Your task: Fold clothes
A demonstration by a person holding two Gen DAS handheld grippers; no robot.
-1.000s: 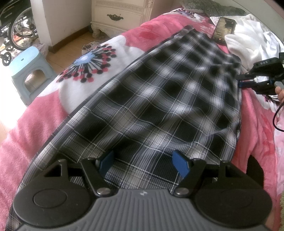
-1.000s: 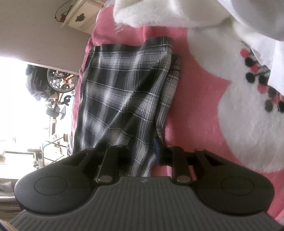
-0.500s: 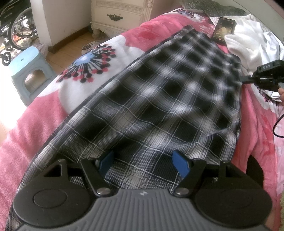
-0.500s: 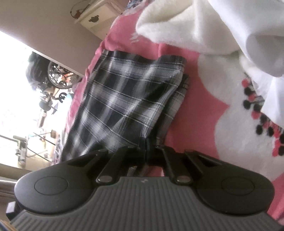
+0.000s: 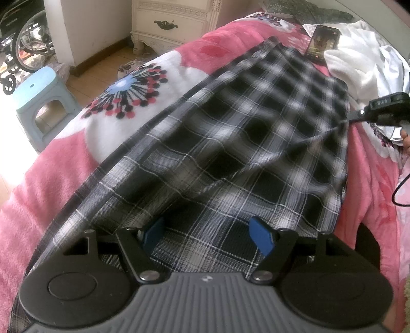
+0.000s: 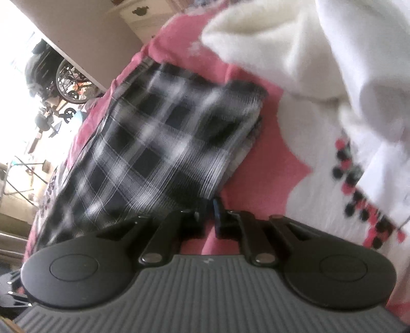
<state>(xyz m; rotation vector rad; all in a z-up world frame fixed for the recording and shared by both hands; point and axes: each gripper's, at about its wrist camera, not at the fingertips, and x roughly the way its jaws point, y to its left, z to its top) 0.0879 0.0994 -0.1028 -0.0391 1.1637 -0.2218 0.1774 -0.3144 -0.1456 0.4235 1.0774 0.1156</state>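
1. A black-and-white plaid garment (image 5: 230,143) lies spread lengthwise on a bed covered by a pink blanket (image 5: 51,184) with white patches and a dotted flower print.
2. The left gripper (image 5: 207,234) sits low over the near end of the garment, its blue-padded fingers (image 5: 261,238) standing wide apart with plaid cloth lying between and under them; the pads do not press on it.
3. The right gripper (image 6: 211,217) is at the garment's far right edge. Its jaws are nearly together and opening slightly, and a thin edge of the plaid cloth runs into the narrow gap between them. From the left wrist view the cloth is pulled taut into a ridge toward that gripper (image 5: 358,116), so it is clamped on the edge.
4. A person's fingertip (image 5: 405,143) shows at the right border, beside a black cable (image 5: 401,189).
5. A pile of white clothes (image 5: 358,69) lies beyond the garment's far right corner, with a phone (image 5: 323,43) resting next to it.
6. On the floor beside the bed stand a light blue stool (image 5: 38,102) and a cream drawer cabinet (image 5: 171,23).
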